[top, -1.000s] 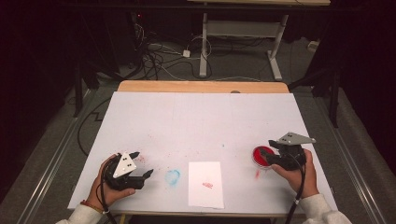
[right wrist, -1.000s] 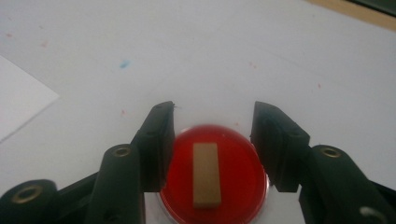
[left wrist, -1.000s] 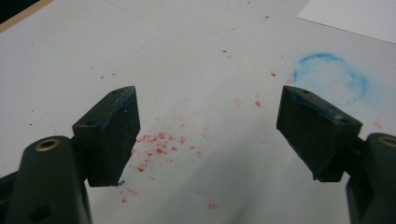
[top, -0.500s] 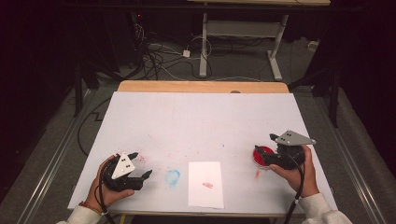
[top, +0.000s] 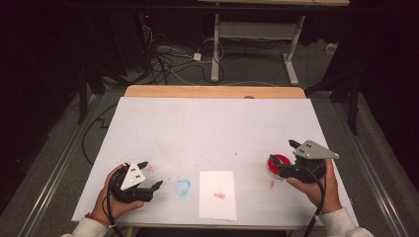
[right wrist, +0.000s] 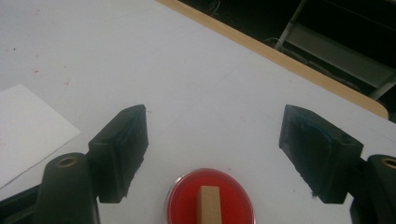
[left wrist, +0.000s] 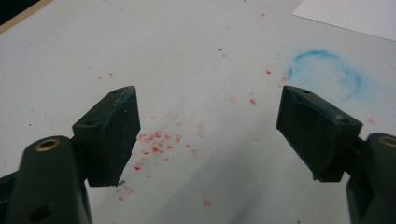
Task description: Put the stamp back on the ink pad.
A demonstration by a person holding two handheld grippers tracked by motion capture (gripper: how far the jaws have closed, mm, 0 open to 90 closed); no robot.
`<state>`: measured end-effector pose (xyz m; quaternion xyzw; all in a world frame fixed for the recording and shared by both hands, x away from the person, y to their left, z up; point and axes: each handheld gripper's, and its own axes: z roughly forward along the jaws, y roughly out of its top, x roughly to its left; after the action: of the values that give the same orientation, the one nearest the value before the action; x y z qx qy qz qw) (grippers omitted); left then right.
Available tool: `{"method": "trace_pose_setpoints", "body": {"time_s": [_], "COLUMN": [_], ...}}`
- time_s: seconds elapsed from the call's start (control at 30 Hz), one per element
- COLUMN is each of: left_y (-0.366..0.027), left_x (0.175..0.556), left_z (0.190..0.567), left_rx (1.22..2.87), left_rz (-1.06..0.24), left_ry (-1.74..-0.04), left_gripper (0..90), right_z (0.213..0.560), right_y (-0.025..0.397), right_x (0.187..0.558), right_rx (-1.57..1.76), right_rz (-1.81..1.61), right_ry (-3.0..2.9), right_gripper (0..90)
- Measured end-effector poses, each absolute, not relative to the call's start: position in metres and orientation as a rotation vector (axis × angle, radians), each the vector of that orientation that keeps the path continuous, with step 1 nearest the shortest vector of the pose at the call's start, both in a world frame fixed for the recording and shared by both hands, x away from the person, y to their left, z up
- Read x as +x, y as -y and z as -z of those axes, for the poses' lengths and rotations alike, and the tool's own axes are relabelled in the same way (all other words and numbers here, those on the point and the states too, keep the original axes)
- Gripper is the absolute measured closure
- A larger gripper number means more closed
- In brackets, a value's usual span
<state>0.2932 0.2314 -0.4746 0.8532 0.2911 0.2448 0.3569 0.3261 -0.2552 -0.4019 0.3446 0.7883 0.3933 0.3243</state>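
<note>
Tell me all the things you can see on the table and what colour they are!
Ink pad: one, round and red, near the table's right edge, below the right gripper's open jaws.
Wooden block: one, tan, standing on the ink pad.
Paper: one sheet, white with a small red mark, at the near edge.
Blue ring: one smudged mark, left of the paper.
Red specks: many, scattered near the left gripper.
Table: one, white top.
Left gripper: black, open, empty.
Right gripper: black, open, empty.
</note>
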Motion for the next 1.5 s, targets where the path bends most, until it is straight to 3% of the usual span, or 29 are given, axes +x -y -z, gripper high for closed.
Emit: {"method": "trace_pose_setpoints", "body": {"time_s": [1.5], "left_y": [-0.231], "left_x": [0.291], "left_z": [0.473], "left_rx": [2.192], "left_rz": [-0.634], "left_ry": [-0.738], "left_gripper": [20.8], "right_z": [0.42], "right_y": [0.276], "right_x": [0.285], "right_rx": [0.818], "right_rz": [-1.006], "right_ry": [-2.016], "right_gripper": [19.6]}}
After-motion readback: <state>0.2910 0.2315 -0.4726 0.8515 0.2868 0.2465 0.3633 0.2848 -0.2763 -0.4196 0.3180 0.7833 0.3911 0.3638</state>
